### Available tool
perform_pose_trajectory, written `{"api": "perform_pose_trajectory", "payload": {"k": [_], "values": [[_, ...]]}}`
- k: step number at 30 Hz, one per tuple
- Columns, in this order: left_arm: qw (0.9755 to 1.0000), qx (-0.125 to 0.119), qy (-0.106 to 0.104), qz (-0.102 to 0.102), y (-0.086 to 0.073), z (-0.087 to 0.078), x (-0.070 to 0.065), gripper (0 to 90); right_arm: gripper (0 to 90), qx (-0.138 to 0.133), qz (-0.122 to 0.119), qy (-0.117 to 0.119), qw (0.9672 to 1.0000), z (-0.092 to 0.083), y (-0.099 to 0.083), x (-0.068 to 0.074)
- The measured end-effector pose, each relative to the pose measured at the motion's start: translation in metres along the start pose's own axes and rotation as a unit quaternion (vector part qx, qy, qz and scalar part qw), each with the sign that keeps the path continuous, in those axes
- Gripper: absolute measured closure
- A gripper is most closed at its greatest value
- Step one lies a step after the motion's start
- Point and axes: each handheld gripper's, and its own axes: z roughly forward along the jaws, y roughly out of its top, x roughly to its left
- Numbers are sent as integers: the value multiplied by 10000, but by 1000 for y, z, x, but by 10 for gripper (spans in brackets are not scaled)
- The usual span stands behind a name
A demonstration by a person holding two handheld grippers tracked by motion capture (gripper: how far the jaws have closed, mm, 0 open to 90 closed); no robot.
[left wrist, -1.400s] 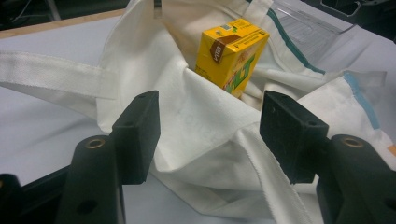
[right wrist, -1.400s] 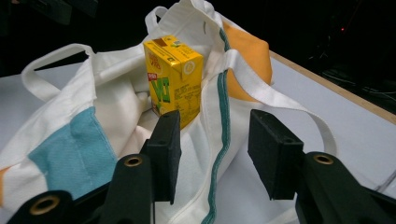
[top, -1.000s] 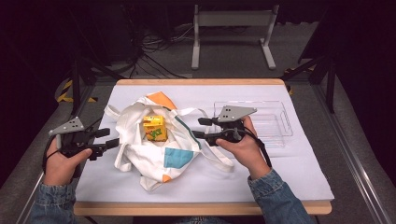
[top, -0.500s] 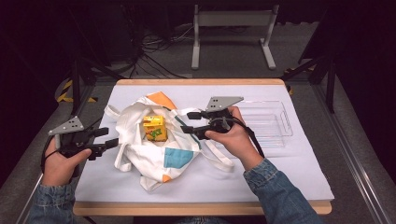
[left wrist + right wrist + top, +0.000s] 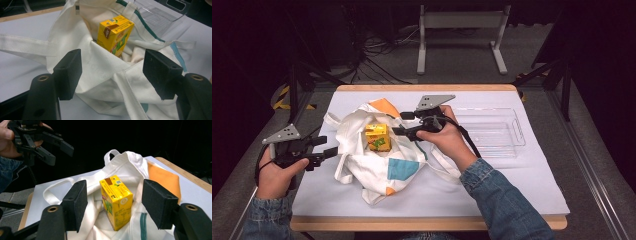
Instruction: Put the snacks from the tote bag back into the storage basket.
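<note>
Setting: desk (image 5: 522,200) under a white cover, person's forearms in denim sleeves coming in from the near edge.
Bag: white cloth tote bag (image 5: 377,160) with orange and blue patches, lying crumpled left of the desk's middle, mouth spread open, handles trailing on the cover.
Carton: yellow drink carton (image 5: 378,137) standing upright inside the bag's open mouth, cloth bunched around its base.
Right gripper: right gripper (image 5: 403,124) held over the bag's far right rim, pointing left at the carton; jaws have just been opening and stand apart, the carton ahead of them and not pressed by either pad.
Left gripper: left gripper (image 5: 328,147) at the bag's left edge, jaws wide apart; bag cloth lies beyond them, nothing clamped.
Tray: clear plastic tray (image 5: 492,132) on the right part of the desk, well apart from the bag.
</note>
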Motion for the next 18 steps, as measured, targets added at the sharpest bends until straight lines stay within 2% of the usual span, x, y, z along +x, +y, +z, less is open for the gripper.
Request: {"api": "perform_pose_trajectory", "payload": {"k": [1, 4, 12, 18], "values": [[10000, -30, -21, -12, 0, 0, 1, 324, 374, 7, 7, 101, 9999, 8, 0, -2], [10000, -37, -35, -77, -1, 0, 3, 321, 358, 14, 0, 195, 9998, 18, -1, -5], [9999, -80, -10, -153, -3, 1, 8, 319, 356, 132, 122, 222, 9996, 42, -8, -16], [9998, -75, -20, -187, -4, 0, 8, 317, 348, 167, 179, 259, 9994, 55, -10, -19]]}}
